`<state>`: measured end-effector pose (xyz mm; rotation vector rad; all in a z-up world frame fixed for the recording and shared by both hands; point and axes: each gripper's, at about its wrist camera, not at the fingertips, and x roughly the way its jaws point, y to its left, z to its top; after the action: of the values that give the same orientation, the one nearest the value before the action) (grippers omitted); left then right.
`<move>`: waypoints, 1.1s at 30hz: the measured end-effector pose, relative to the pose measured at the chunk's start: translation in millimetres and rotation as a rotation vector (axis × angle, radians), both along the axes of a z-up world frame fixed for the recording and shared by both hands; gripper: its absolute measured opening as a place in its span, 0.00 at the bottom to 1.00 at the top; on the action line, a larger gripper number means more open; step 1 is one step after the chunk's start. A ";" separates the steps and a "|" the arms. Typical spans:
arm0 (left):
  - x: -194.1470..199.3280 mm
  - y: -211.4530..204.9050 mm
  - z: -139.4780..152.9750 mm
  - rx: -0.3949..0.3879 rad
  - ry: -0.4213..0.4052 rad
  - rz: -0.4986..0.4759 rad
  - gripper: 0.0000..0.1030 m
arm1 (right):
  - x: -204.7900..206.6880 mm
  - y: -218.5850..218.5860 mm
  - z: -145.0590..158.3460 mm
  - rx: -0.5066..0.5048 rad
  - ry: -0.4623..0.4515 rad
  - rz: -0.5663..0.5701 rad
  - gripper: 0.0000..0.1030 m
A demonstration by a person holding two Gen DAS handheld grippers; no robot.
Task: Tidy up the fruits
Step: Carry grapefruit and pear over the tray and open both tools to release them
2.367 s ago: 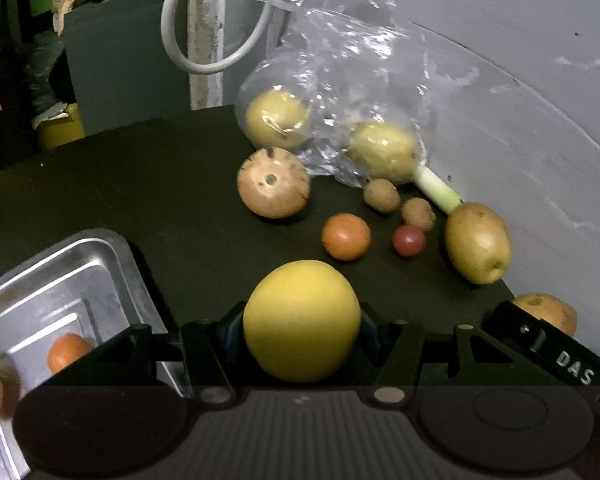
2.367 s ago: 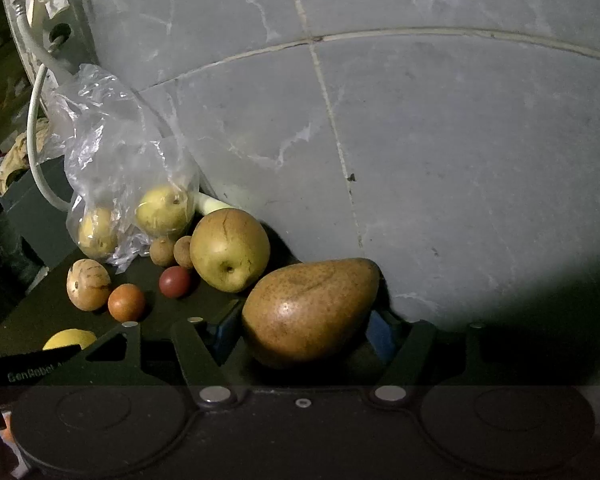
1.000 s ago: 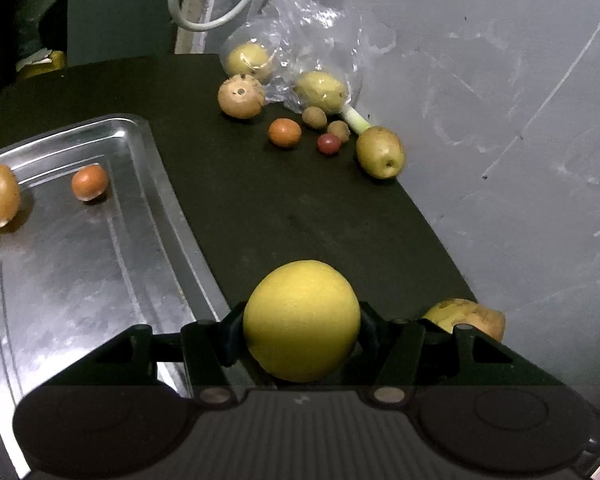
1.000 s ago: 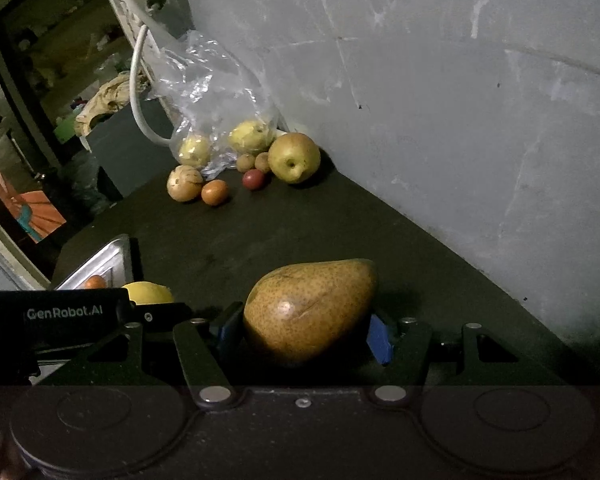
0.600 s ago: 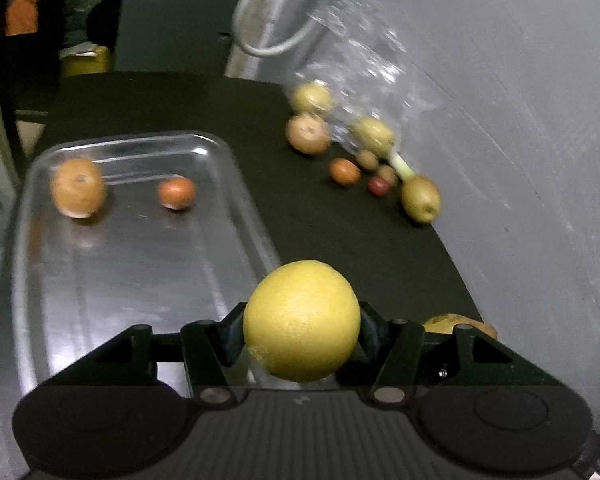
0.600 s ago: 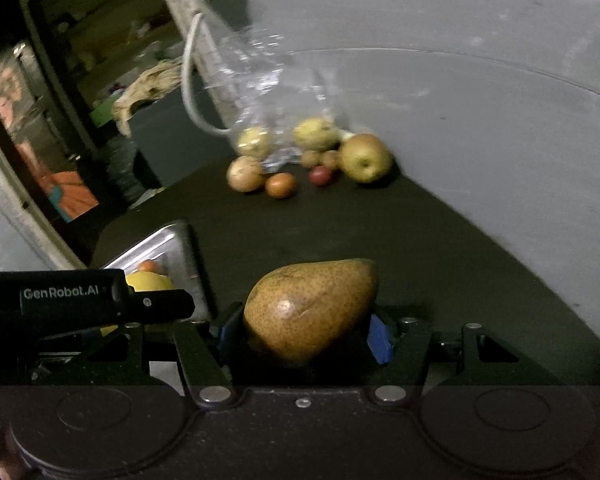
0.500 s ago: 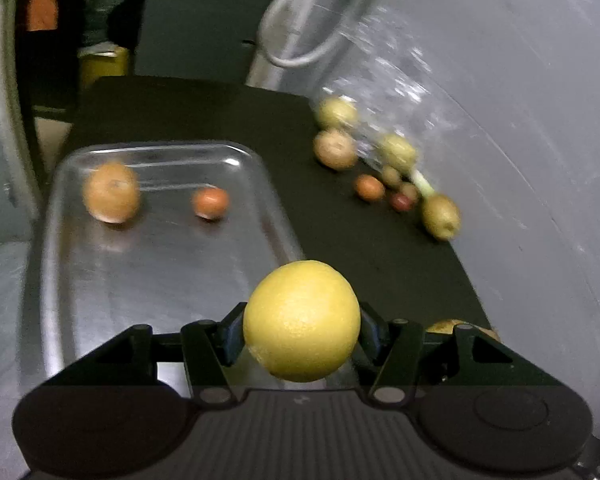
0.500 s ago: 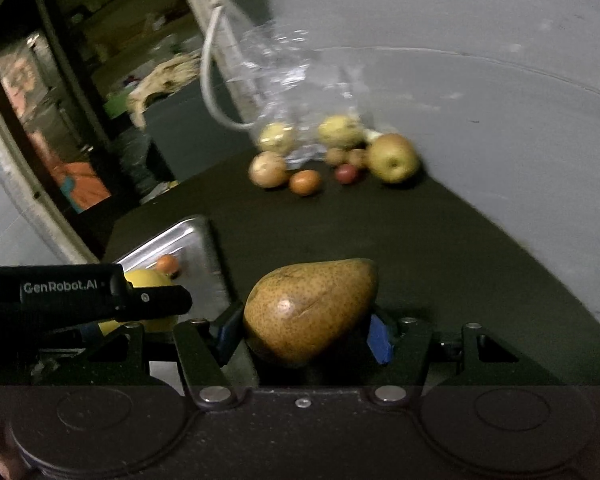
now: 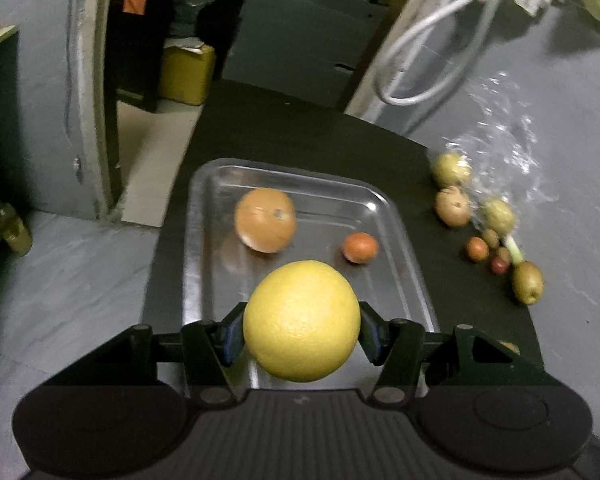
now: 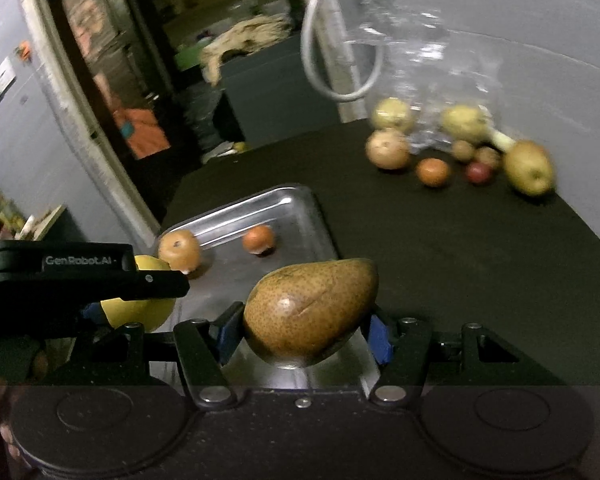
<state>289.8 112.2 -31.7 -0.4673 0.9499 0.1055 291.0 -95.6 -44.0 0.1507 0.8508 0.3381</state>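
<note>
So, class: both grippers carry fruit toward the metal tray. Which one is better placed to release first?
Left, probably. The left gripper holds the yellow citrus over the tray; the right gripper's pear hangs at its near corner.

"GenRobot.AI" on the left gripper [image 10: 140, 300].

Fruit colours over silver tray [image 9: 404, 240], black tabletop [image 10: 460, 240].
Yellow citrus [image 9: 302, 320] showing plain; brown pear [image 10: 312, 312] showing fine dark speckles; two orange fruits [image 9: 265, 219] lying on tray; blue pads [image 10: 380, 340] showing.
</note>
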 end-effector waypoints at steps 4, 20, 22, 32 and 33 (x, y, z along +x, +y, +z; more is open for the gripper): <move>3.3 11.1 -7.4 -0.003 0.012 0.027 0.59 | 14.7 17.7 -3.6 -0.024 -0.013 0.060 0.62; 13.6 20.6 -18.3 -0.012 0.031 0.030 0.59 | 30.1 35.0 -23.3 -0.064 0.061 0.100 0.62; 14.0 19.3 -19.5 -0.011 0.035 0.027 0.59 | 30.1 34.3 -24.1 -0.066 0.066 0.099 0.62; 14.3 16.5 -20.9 -0.011 0.050 0.022 0.59 | 31.6 36.3 -23.4 -0.077 0.069 0.109 0.62; 14.1 16.1 -21.2 -0.013 0.052 0.022 0.59 | 31.6 36.2 -23.3 -0.078 0.070 0.110 0.62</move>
<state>303.9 128.2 -52.9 -0.4889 0.9971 0.1317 322.7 -59.4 -67.3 0.0436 0.9418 0.4040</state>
